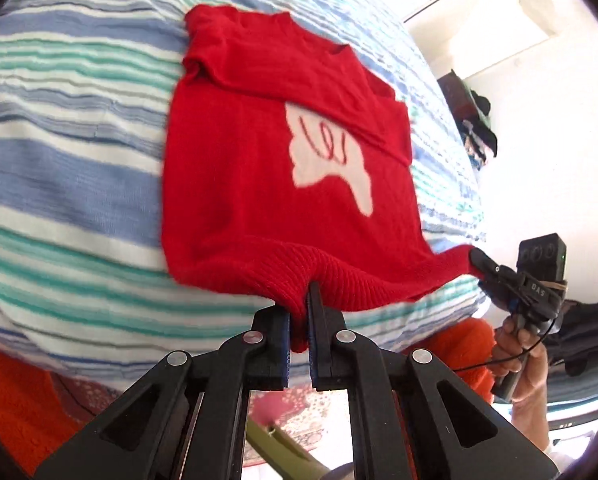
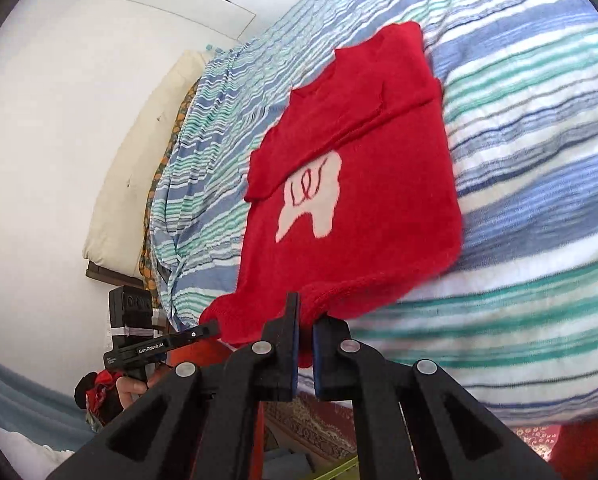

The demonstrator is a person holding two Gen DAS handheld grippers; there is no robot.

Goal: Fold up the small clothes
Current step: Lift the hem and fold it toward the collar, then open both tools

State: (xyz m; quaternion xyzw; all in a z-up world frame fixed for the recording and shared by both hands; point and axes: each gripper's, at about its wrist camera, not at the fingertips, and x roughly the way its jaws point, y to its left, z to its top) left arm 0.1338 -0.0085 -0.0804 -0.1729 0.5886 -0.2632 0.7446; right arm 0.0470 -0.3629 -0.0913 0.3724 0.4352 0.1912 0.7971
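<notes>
A small red knitted sweater [image 1: 239, 168] with a white tooth-shaped patch lies flat on a striped bed cover [image 1: 67, 160], its sleeves folded across the chest. My left gripper [image 1: 299, 312] is shut on the sweater's ribbed bottom hem. My right gripper [image 2: 305, 320] is shut on the same hem further along; the sweater [image 2: 379, 200] spreads away from it. The right gripper also shows in the left wrist view [image 1: 479, 258], pinching the hem's corner. The left gripper shows in the right wrist view [image 2: 213, 326] at the other hem corner.
The blue, green and white striped cover [image 2: 539, 160] fills the bed. A cream pillow [image 2: 139, 152] leans at the wall. A pile of dark clothes [image 1: 475, 124] lies at the bed's far side. Orange fabric [image 1: 15, 396] and a patterned rug [image 2: 307, 424] lie below the bed edge.
</notes>
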